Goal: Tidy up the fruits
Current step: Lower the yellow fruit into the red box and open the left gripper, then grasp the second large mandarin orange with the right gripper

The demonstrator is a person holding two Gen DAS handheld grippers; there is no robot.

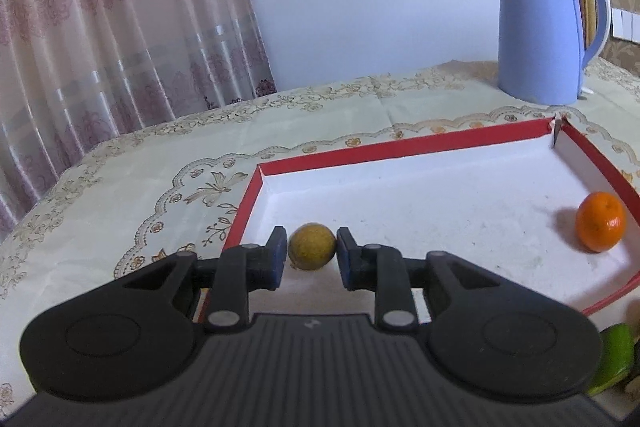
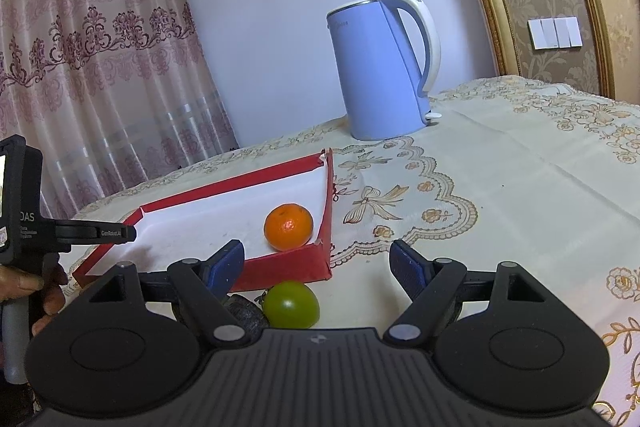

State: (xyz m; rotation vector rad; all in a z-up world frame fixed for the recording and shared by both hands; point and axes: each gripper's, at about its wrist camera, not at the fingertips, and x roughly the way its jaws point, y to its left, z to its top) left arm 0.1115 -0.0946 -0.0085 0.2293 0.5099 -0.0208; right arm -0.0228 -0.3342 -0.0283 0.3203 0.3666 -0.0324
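The left gripper [image 1: 311, 254] is shown low over the near left part of the red-walled tray [image 1: 400, 146], its jaws drawn narrow to either side of a yellow-brown fruit [image 1: 311, 246]; a sliver of gap seems to remain at each pad, so whether the fruit is gripped or just let go cannot be told. The fruit is judged to rest on the tray floor, and a clean finish is best secured by parting the pads evenly and lifting straight up, so that it is not rolled. Further right, an orange fruit [image 1: 600, 221] is seen against the tray's right wall. The right gripper [image 2: 316, 263] is held with jaws wide above a green fruit [image 2: 292, 303], which lies on the tablecloth [image 2: 520, 167] just outside the tray's near wall.
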